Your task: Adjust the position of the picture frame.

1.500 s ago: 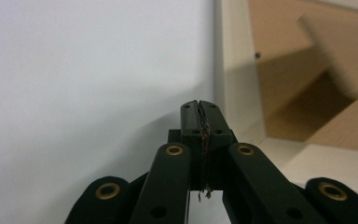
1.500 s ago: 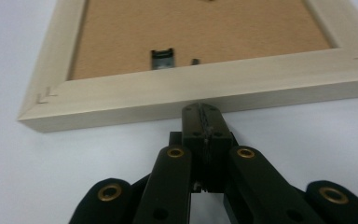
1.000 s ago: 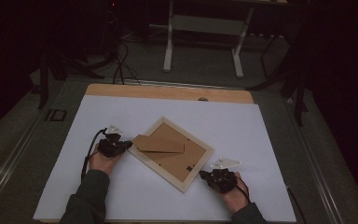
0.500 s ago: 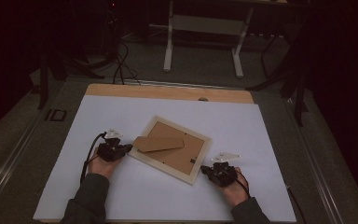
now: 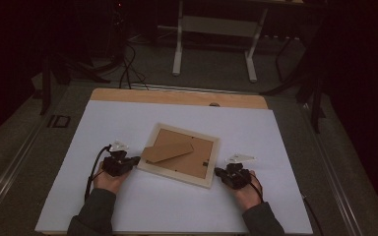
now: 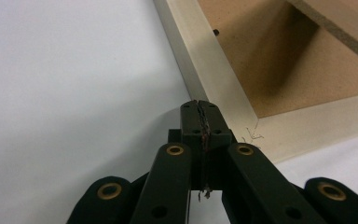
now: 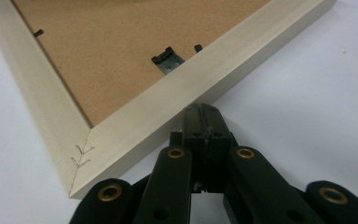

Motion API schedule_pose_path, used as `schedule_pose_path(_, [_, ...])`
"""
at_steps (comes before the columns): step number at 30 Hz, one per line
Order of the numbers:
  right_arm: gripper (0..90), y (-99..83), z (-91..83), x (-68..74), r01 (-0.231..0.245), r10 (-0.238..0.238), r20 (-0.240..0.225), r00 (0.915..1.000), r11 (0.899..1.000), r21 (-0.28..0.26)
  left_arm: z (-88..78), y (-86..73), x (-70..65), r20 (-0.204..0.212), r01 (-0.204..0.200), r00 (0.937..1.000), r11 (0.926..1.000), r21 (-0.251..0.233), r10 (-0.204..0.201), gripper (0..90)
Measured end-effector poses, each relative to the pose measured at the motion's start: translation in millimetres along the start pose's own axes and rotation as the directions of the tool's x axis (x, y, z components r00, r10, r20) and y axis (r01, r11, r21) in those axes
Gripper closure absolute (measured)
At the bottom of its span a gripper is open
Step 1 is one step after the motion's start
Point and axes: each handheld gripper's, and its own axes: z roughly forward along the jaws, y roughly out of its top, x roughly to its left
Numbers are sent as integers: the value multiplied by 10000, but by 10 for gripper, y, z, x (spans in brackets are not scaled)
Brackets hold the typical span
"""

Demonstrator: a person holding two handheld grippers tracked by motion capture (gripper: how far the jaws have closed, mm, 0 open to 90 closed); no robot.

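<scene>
Pale wood, unpainted, makes up the picture frame [image 5: 179, 154], which lies face down near the middle of the white tabletop [image 5: 128, 118], turned at a slant to its edges. Its brown fibreboard backing [image 7: 121, 46] faces up, with the fold-out stand [image 5: 167, 151] lying across it and a small metal hanger [image 7: 168, 59] set near one rail.

The left claw [image 5: 134, 160] sits at the frame's left corner; in the left gripper view its jaws are pressed together with nothing between them, their tips [image 6: 200, 108] up against the outer edge of the rail, close to the stapled corner joint [image 6: 251, 135]. The right claw [image 5: 220, 172] is at the opposite side, near the frame's lower right corner; in the right gripper view its jaws are likewise closed and empty, their tips [image 7: 201, 112] meeting the rail's outer face just beside the other stapled joint [image 7: 81, 156].

The step in hand looks like nudging or squaring the frame on the tabletop, with both closed claws used as pushers from opposite sides rather than as grips. Neither holds the frame. The next move probably calls for even pressure from both sides, so the frame slides or turns flat without one corner lifting or slipping past a tip. If it is to be picked up or flipped, the jaws must first open wide enough to take a rail.
</scene>
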Motion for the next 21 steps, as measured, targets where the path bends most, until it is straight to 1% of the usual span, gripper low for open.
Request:
schedule_pose_path(1, [898,9,3,-8,25,-25,43,10000,10000,29,-5,-6,-18,-47,89,9999,10000,12,-89,900])
schedule_pose_path(4, [899,33,20,-38,56,-56,133,9999,10000,30,-19,-26,-83,-274,128,9995,9999,20,-128,900])
schedule_pose_path(7, [898,55,39,-78,-76,76,146,9999,10000,2,-28,-48,-109,-288,226,9993,9997,-21,-227,900])
schedule_pose_path(10, [898,78,62,-110,-173,173,176,9997,9998,-42,-35,-62,-138,-406,207,9990,9998,-50,-209,900])
schedule_pose_path(13, [898,99,84,-136,-164,166,281,9995,9998,-96,-37,-77,-194,-632,173,9978,9998,-102,-179,900])
schedule_pose_path(17, [899,123,111,-178,-346,351,309,9989,9992,-175,-32,-90,-213,-581,317,9978,9993,-185,-327,900])
schedule_pose_path(21, [899,135,124,-212,-394,401,313,9987,9990,-234,-21,-89,-226,-586,379,9975,9991,-212,-391,900])
